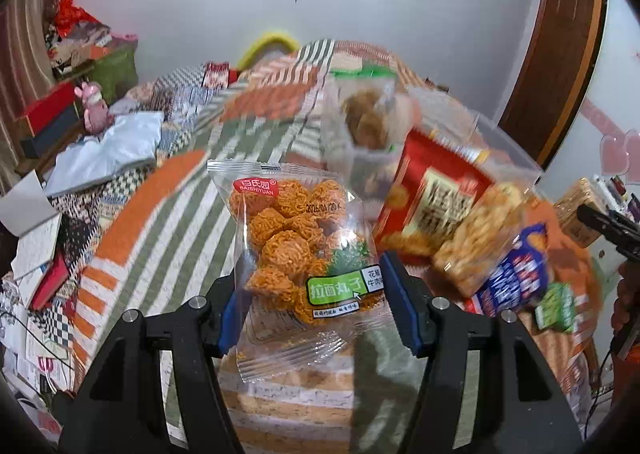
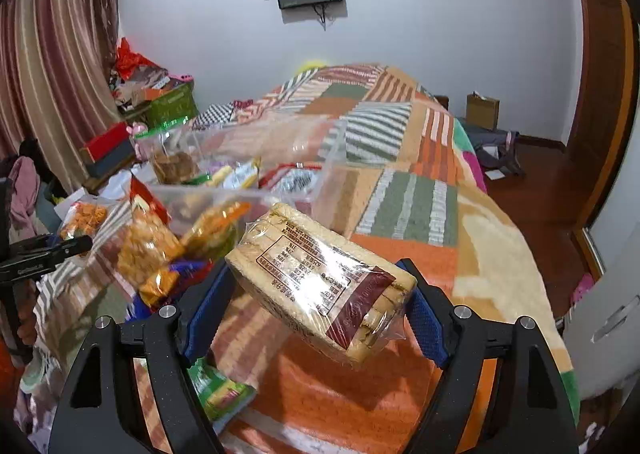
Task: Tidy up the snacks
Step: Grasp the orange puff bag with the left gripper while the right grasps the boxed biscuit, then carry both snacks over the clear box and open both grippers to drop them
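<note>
Left gripper (image 1: 310, 286) pinching clear packet of orange noodle balls (image 1: 298, 238), frame centre; right gripper (image 2: 320, 302) clamping clear-wrapped block of beige wafers (image 2: 320, 286).

Orange noodle balls fill a clear packet (image 1: 304, 242) with a green label, the cracker pack (image 2: 320, 286) is beige with a maroon band, and the blanket (image 2: 404, 210) is patchwork of orange, green and white stripes.

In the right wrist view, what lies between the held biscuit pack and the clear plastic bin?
In the right wrist view, the biscuit pack and clear bin have no object between them, only blanket.
</note>
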### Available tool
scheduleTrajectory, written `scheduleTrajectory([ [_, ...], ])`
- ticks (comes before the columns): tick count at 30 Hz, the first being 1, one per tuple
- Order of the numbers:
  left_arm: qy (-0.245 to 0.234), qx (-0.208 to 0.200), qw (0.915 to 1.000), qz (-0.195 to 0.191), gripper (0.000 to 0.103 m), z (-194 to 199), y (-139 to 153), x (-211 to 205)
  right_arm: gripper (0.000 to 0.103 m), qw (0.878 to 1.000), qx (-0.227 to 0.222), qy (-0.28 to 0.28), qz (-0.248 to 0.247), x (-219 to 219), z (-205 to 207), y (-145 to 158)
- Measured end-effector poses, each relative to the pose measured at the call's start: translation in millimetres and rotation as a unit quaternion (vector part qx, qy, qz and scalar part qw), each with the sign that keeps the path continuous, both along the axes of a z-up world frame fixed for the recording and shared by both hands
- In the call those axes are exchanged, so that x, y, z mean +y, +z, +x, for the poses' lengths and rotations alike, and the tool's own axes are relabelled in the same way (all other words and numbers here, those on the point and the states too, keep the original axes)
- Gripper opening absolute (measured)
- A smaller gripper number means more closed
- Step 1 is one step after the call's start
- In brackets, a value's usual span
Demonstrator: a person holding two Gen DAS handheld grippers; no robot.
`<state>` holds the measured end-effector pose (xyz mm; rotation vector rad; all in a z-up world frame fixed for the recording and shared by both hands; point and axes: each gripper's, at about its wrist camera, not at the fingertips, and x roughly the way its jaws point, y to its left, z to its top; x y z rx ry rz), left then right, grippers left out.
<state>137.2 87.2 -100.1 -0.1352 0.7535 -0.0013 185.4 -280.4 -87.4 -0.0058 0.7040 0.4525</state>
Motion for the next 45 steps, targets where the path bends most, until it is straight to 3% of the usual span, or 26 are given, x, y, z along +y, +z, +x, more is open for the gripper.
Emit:
scheduleTrajectory([
  [7, -0.020, -0.048, 0.9986, -0.002, 0.061, 8.9, 39.0, -13.7, 0.078, 1.000, -0.029, 0.000, 0.008, 8.3, 7.9, 20.7],
  [18, -0.049, -0.069, 0.9963, 0.013, 0.061, 52.2, 60.8, -45.4, 0.078, 0.997, -0.072, 0.020, 0.020, 37.2, 28.4, 46.9],
  [30, -0.079, -0.070, 0.9940, 0.030, 0.061, 105.6, 60.2, -73.0, 0.079, 0.998, -0.057, 0.039, 0.009, 68.6, 60.8, 35.3],
  [42, -0.096, -0.028, 0.9938, 0.049, 0.061, 147.7, 30.8, -87.2, 0.079, 0.998, -0.005, 0.047, -0.034, 85.2, 92.0, 4.5],
  [45, -0.099, -0.009, 0.9944, 0.036, 0.061, 154.1, 23.0, -84.6, 0.079, 0.998, 0.007, 0.053, -0.038, 86.1, 95.1, -1.4],
])
